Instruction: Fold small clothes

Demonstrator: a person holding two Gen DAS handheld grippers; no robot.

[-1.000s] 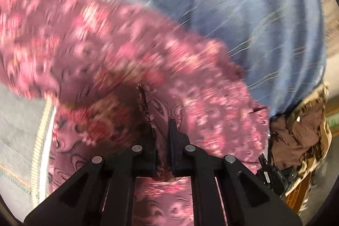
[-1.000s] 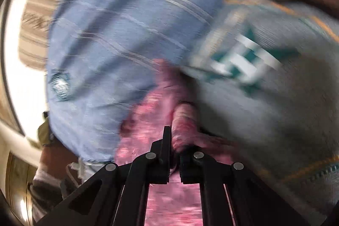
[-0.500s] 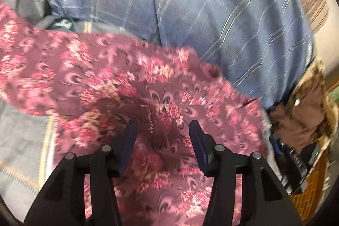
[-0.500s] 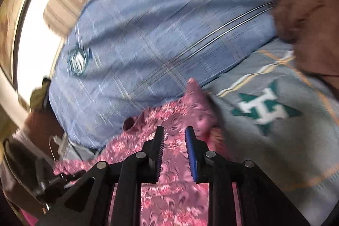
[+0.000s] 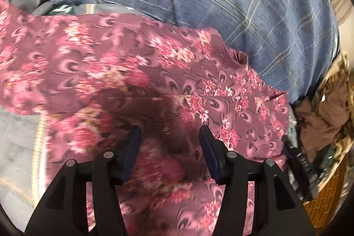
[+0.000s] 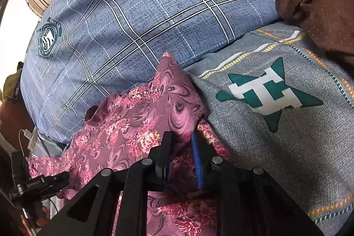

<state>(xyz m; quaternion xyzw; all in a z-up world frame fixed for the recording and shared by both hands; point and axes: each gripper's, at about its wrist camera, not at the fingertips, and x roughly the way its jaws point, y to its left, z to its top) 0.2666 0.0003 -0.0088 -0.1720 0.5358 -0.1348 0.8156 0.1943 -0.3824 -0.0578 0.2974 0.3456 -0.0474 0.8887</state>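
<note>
We are letting go of the pink floral garment (image 5: pixel 154 72), which is lying on the grey bedspread (image 6: pixel 276 147) against the blue checked pillow (image 6: pixel 143 14). Our left tongs (image 5: pixel 170 136) are standing well apart above the cloth, having just been opening, with nothing pinched between the pads. Our right tongs (image 6: pixel 181 147) are also parted, though narrowly, having opened and then closed a little; a raised fold of the floral cloth is sitting in the gap, and the pads do not seem to be pressing it.

We are judging that one fold has just been laid. In the right wrist view, a layer of the garment is lying turned over onto the rest, with a corner pointing up toward the pillow. The result is still loose. The edges are looking rumpled and uneven, and a wide spread of cloth is reaching toward the left in the left wrist view, so at least one more fold and some smoothing seem to be remaining.

A brown garment (image 6: pixel 320 3) is lying bunched at the far side of the bed, apparently unfolded, so more clothes are probably waiting.
</note>
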